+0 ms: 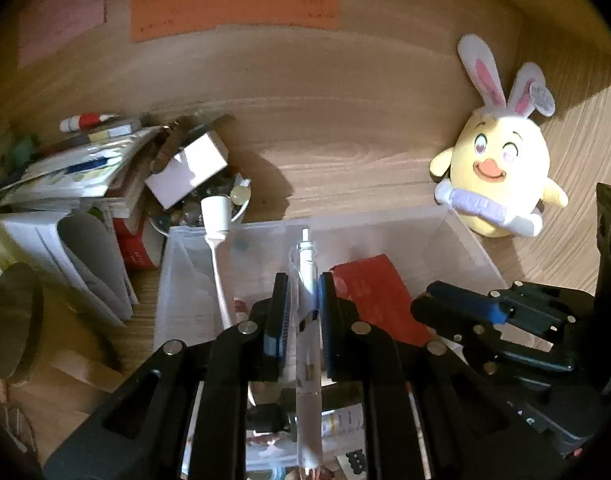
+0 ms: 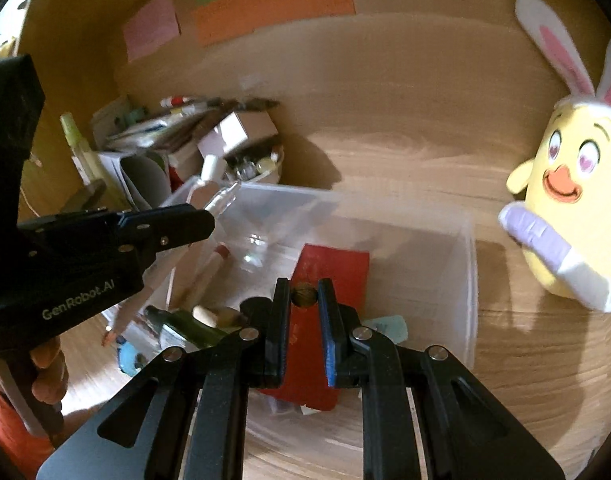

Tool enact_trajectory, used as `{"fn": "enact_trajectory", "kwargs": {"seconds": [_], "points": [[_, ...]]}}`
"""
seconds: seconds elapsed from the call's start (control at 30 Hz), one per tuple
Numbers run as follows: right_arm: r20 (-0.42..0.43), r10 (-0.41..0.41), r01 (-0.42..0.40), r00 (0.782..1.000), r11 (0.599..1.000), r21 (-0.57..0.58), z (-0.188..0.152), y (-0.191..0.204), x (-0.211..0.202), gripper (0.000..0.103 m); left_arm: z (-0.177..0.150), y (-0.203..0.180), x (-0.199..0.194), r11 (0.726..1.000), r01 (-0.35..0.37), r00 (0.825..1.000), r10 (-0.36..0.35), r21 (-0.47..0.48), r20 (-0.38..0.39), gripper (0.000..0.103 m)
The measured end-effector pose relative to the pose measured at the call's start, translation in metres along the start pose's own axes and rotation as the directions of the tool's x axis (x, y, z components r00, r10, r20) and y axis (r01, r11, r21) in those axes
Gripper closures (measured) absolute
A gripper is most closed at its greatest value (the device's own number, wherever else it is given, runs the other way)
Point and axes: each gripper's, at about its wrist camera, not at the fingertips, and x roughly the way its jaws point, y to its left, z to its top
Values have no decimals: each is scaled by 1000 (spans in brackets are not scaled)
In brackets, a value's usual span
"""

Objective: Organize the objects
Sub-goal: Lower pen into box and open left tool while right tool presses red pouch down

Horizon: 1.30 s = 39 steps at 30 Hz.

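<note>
A clear-barrelled retractable pen [image 1: 305, 308] lies lengthwise between the pads of the left tongs [image 1: 303, 280], which are clenched on it, its tip pointing away over the translucent plastic bin [image 1: 471, 240]. The right tongs [image 2: 304, 286] pinch a small round dark bead-like object [image 2: 304, 295] at their tips, also above the bin. Inside the bin lie a red booklet [image 2: 333, 268], a white cable with a plug [image 1: 217, 240] leaning over the left wall, a dark green bottle [image 2: 177, 326] and other small items too blurred to name. The bin stands on a wood-grain bench [image 1: 345, 160]. Just beyond its left corner sits a bowl of small stones [image 1: 209, 208] with a white box [image 1: 189, 168] tilted on top, and beside that a stack of books and papers [image 1: 73, 184]. To the right of the bin, a yellow chick plush with rabbit ears [image 1: 501, 160] stands upright. Pink, green and orange paper sheets [image 1: 233, 4] are stuck on the wooden panel behind.
</note>
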Motion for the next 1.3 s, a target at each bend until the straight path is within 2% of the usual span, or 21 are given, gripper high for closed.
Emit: {"fn": "enact_trajectory", "kwargs": {"seconds": [0.33, 0.47, 0.63, 0.77, 0.9, 0.97, 1.0, 1.13, 1.23, 1.3], "points": [[-28, -28, 27, 999, 998, -48, -5, 7, 8, 90, -5, -7, 20, 1000, 21, 998, -20, 22, -53, 90], [-37, -35, 33, 999, 998, -54, -6, 9, 8, 90, -5, -9, 16, 999, 30, 998, -28, 30, -49, 90], [-22, -40, 39, 999, 998, -43, -4, 8, 0, 78, -5, -7, 4, 999, 32, 999, -31, 28, -36, 89], [5, -37, 38, 999, 999, -35, -2, 9, -13, 72, -7, -2, -8, 999, 34, 999, -34, 18, -21, 76], [38, -45, 46, 998, 998, -33, -3, 10, -30, 58, -10, 6, -28, 999, 51, 999, -51, 8, 0, 68], [58, -53, 55, 997, 998, -25, -4, 9, -40, 53, -12, 9, -40, 999, 53, 998, -53, 5, 20, 56], [66, -58, 59, 996, 998, -23, -5, 8, -44, 51, -14, 11, -46, 999, 51, 998, -51, 6, 33, 53], [84, -57, 59, 995, 998, -20, -10, 11, -60, 49, -24, 15, -67, 999, 37, 997, -38, 22, 66, 46], [90, -50, 52, 995, 998, -25, -17, 17, -68, 47, -34, 18, -76, 999, 34, 997, -36, 30, 68, 38], [91, -47, 50, 995, 998, -28, -22, 21, -70, 47, -42, 19, -78, 999, 22, 998, -24, 39, 59, 37]]}}
